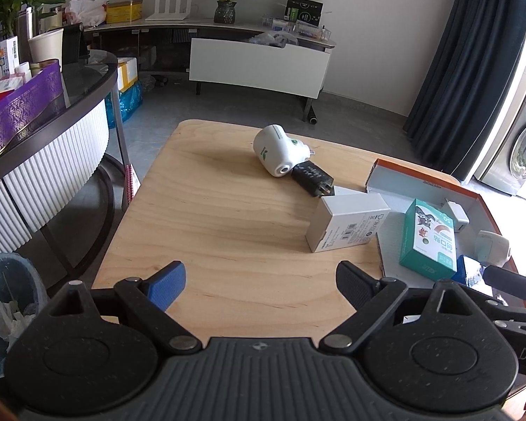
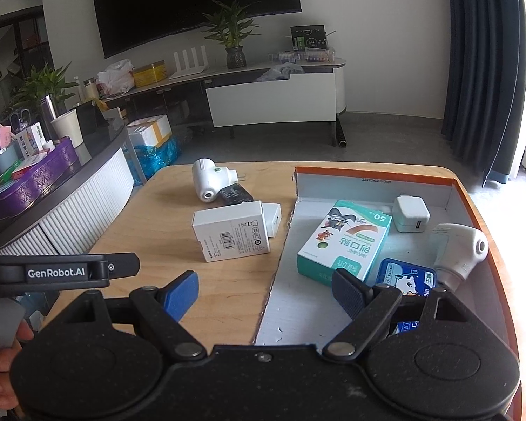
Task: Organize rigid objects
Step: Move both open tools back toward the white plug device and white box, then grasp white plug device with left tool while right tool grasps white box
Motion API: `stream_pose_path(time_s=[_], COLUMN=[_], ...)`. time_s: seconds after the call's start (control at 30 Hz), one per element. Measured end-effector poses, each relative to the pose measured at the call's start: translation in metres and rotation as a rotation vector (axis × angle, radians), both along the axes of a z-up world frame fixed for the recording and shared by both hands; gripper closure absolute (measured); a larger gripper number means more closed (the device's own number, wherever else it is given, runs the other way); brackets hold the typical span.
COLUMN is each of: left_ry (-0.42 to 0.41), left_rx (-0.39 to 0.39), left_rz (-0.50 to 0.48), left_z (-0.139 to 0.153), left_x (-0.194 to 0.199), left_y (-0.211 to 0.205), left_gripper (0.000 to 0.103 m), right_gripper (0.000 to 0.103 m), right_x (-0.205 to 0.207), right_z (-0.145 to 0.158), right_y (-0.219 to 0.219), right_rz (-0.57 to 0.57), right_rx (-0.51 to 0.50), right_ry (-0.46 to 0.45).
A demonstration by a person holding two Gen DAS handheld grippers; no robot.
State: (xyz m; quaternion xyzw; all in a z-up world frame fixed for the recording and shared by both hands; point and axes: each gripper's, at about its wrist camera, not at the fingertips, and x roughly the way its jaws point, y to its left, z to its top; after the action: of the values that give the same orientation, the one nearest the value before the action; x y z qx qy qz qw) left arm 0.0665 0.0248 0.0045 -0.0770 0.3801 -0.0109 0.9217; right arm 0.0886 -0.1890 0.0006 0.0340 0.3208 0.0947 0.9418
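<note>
The left gripper has its jaws wide apart with nothing between them, hovering over bare wood near the table's near edge. The right gripper is likewise spread and empty, straddling the line where the wood meets the tray's cut-down left wall.

Ahead of the left gripper lies a broad stretch of clear tabletop reaching to the far-left corner. The nearest thing is the white box, lying flat just beside the tray's left edge, its long axis running from near-left to far-right in the left view. Behind it, touching or nearly so, lies the black charger, prongs pointing toward the box. The white plug lies on its side against the charger's far end, its round nozzle facing the camera and its prongs pointing right.

Inside the tray, the teal box lies flat, its long axis running near-left to far-right. Behind it sits a white adapter near the far wall. A second white plug leans by the right wall, nozzle facing right. A blue packet lies just beyond the right gripper's right finger.
</note>
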Motion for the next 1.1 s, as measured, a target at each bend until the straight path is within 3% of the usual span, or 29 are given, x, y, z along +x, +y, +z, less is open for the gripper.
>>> stream_pose_path(time_s=[0.63,1.1], left_ry=[0.009,0.007], left_rx=[-0.009,-0.018], left_rz=[0.073,0.064], left_z=[-0.008,-0.012], left_x=[0.015,0.034], left_y=[0.032,0.037], left_gripper=[0.008,0.008], right_gripper=[0.001,0.001], right_x=[0.073,0.12], right_z=[-0.022,-0.046], right_y=[0.045,0.06], right_rz=[0.157,0.128], right_rx=[-0.024,-0.047], right_ry=[0.032,0.076])
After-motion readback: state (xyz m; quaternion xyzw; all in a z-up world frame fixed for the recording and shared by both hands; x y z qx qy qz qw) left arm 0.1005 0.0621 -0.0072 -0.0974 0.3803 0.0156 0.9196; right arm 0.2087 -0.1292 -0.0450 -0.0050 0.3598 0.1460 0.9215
